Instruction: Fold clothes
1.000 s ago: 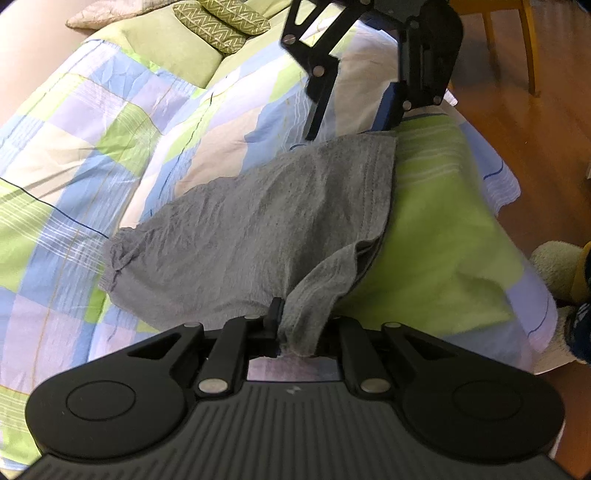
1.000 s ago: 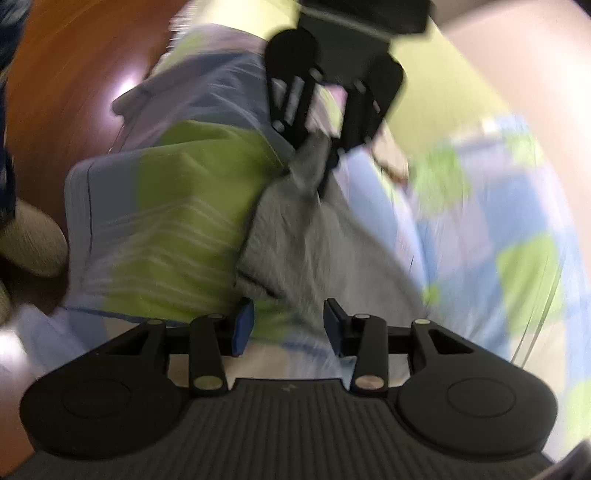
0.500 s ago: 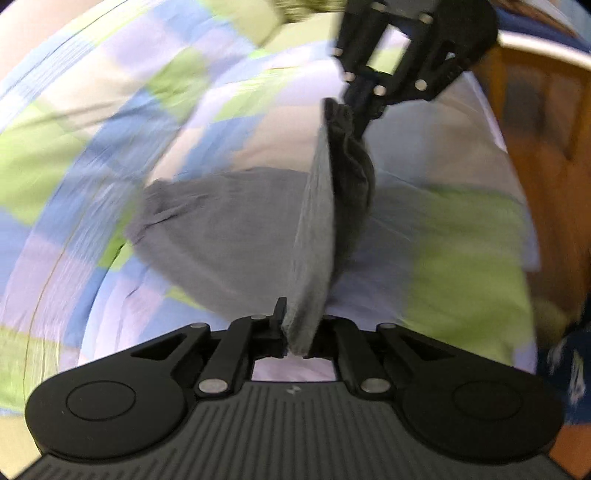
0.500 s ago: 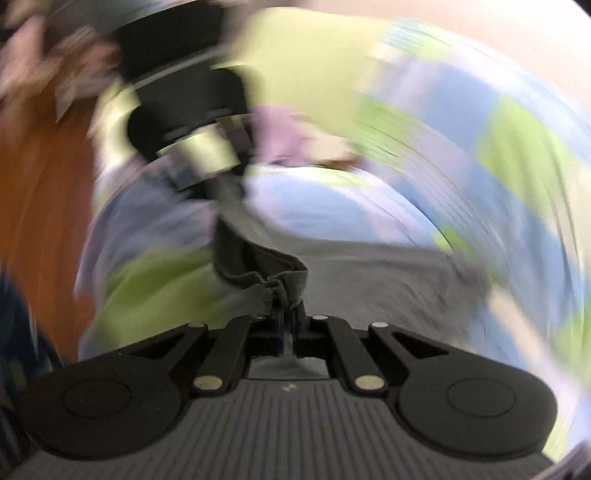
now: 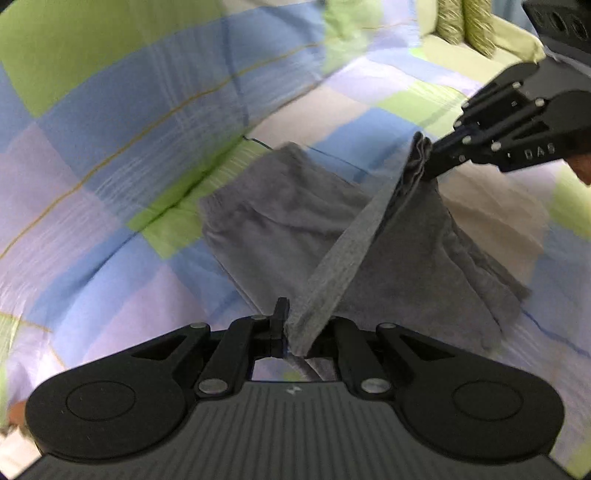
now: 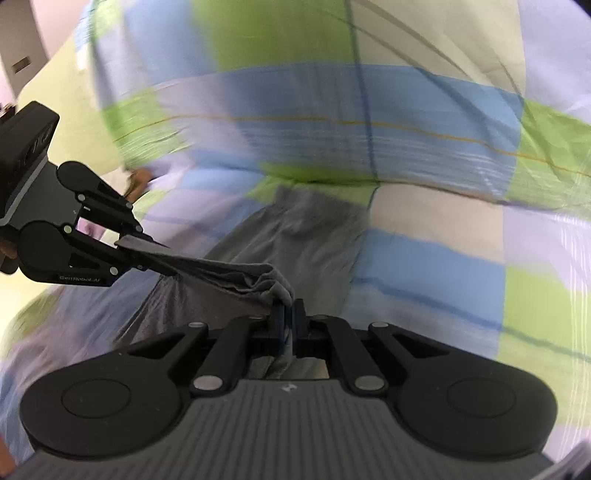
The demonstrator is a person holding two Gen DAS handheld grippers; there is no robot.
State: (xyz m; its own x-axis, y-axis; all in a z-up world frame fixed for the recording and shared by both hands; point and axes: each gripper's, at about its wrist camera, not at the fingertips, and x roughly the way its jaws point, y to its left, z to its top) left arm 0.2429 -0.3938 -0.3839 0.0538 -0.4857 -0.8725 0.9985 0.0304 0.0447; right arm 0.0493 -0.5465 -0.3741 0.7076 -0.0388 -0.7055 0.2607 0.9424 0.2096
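A grey garment [image 5: 288, 221] lies partly on the checked bedspread, with one edge lifted and stretched taut between both grippers. My left gripper [image 5: 295, 332] is shut on one end of that edge. My right gripper [image 6: 289, 314] is shut on the other end; it also shows in the left wrist view [image 5: 424, 162] at the upper right. In the right wrist view the left gripper [image 6: 133, 247] sits at the left, holding the grey garment [image 6: 306, 229]. The lifted edge hangs above the rest of the cloth.
The bedspread [image 5: 129, 147] is a green, blue and lilac check and fills both views. Patterned green cushions [image 5: 465, 22] lie at the far top right on a pale green sheet. A wall [image 6: 22, 33] shows at the top left of the right wrist view.
The right gripper closed on the garment's far corner. Both grippers then lifted the edge and swung it across over the bed; the floor and chair have left view.
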